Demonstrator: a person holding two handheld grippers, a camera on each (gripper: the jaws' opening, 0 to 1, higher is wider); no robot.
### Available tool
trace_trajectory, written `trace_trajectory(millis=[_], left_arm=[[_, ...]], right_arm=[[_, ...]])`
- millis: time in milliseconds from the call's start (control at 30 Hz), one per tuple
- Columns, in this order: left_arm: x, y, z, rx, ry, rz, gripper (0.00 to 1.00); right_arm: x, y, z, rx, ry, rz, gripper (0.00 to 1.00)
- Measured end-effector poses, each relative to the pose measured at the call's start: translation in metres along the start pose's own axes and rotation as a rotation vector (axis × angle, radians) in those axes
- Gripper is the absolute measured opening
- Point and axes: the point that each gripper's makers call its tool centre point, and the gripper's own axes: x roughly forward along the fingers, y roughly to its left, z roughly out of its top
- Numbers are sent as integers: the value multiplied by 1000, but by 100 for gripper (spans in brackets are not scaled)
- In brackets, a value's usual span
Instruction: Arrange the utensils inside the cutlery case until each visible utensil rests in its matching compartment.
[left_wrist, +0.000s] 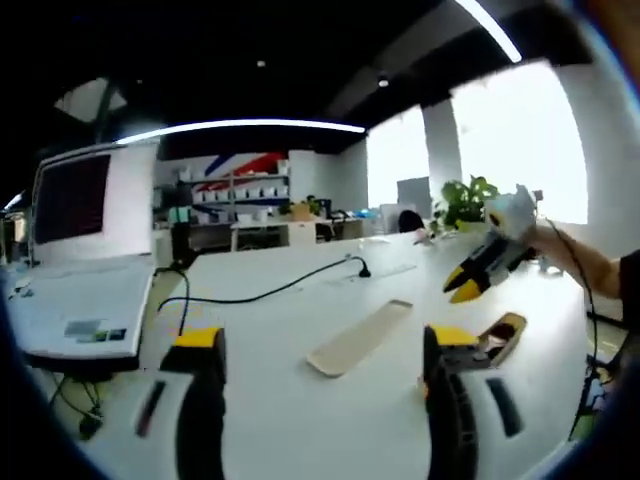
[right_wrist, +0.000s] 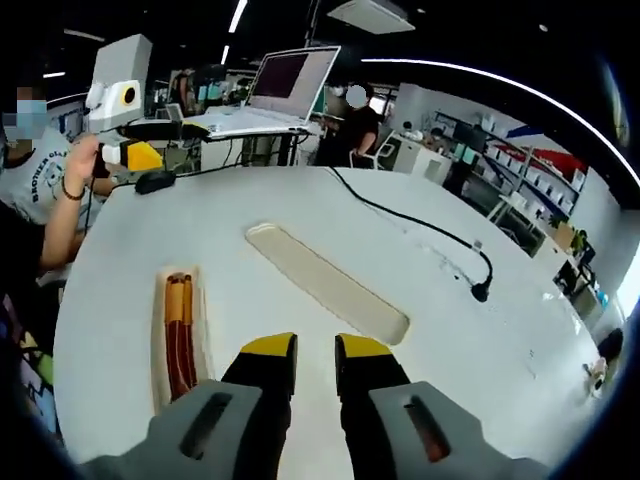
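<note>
The cutlery case lies on the white table in two parts. Its flat beige lid (left_wrist: 360, 335) (right_wrist: 325, 280) sits mid-table. The narrow tray (left_wrist: 500, 335) (right_wrist: 178, 345) holds brown, slender utensils lying lengthwise. My left gripper (left_wrist: 322, 345) is open, jaws wide apart, low over the table just short of the lid; it also appears far off, held by a hand (right_wrist: 148, 142). My right gripper (right_wrist: 316, 350) has its jaws nearly together, nothing between them, hovering between tray and lid; it also shows raised above the tray (left_wrist: 468, 282).
A black cable (left_wrist: 260, 290) (right_wrist: 430, 235) runs across the table behind the lid. An open laptop (left_wrist: 80, 250) (right_wrist: 270, 95) stands at the table's far end. A seated person's arm (right_wrist: 70, 190) is near the table edge.
</note>
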Motion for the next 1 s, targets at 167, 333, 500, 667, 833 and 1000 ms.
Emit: trace_trajectory(millis=[167, 333, 500, 667, 833, 1000], left_arm=[[25, 11, -6, -181, -4, -52, 79], [44, 16, -18, -221, 68, -48, 81], [64, 4, -45, -437, 223, -118, 76], [81, 9, -59, -419, 276, -88, 75], [88, -5, -66, -511, 286, -122, 71], [90, -13, -67, -529, 295, -140, 70]], right_arm=[[7, -25, -1, 29, -55, -67, 15], [15, -49, -12, 117, -83, -110, 22], [21, -64, -19, 249, -149, -124, 22], [31, -69, -27, 269, -149, -74, 22], [34, -82, -24, 285, -160, -64, 22], [43, -88, -22, 413, -200, -54, 21]])
